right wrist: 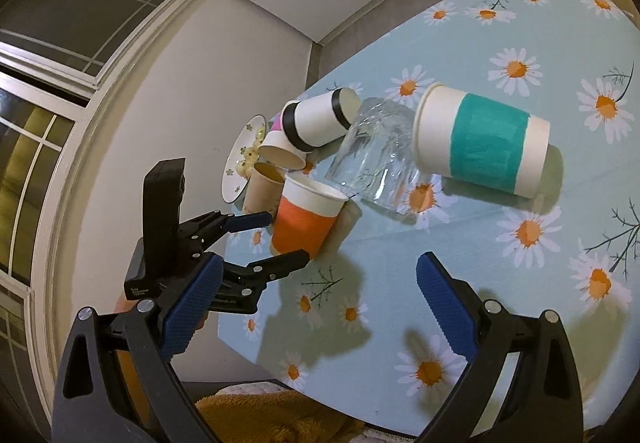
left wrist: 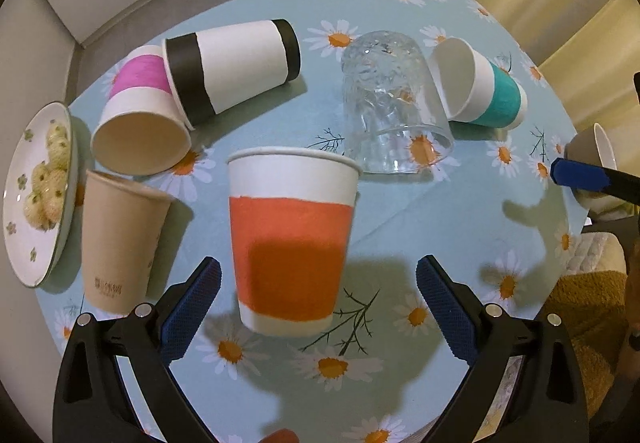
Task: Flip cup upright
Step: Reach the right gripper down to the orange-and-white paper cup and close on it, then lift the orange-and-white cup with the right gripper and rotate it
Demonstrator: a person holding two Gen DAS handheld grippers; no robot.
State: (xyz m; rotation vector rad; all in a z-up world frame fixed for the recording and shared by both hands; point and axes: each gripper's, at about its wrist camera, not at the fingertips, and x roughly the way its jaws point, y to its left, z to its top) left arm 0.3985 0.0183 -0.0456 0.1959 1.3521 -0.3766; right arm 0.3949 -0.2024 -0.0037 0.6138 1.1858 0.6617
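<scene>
Six drinking vessels crowded the daisy-print surface point(left wrist: 460, 227). Nearest the left gripper point(left wrist: 318, 277) stood the orange-banded paper cup point(left wrist: 290, 239), upright with its mouth up, between that gripper's spread, released fingers and not touched by either. Just beside it on the left stood a plain tan cup point(left wrist: 118, 243), also upright. Behind them a pink-banded cup point(left wrist: 140, 111) and a black-banded cup point(left wrist: 232, 69) lay on their sides, touching each other. A clear glass point(left wrist: 394, 103) rested mouth-down, and a teal-banded cup point(right wrist: 484, 141) lay on its side just beside it. A plate of pale fruit point(left wrist: 38, 189) sat at the left edge. The right gripper point(right wrist: 318, 277) hovered over bare cloth, fingers apart and grasping nothing, well apart from the teal-banded cup.
</scene>
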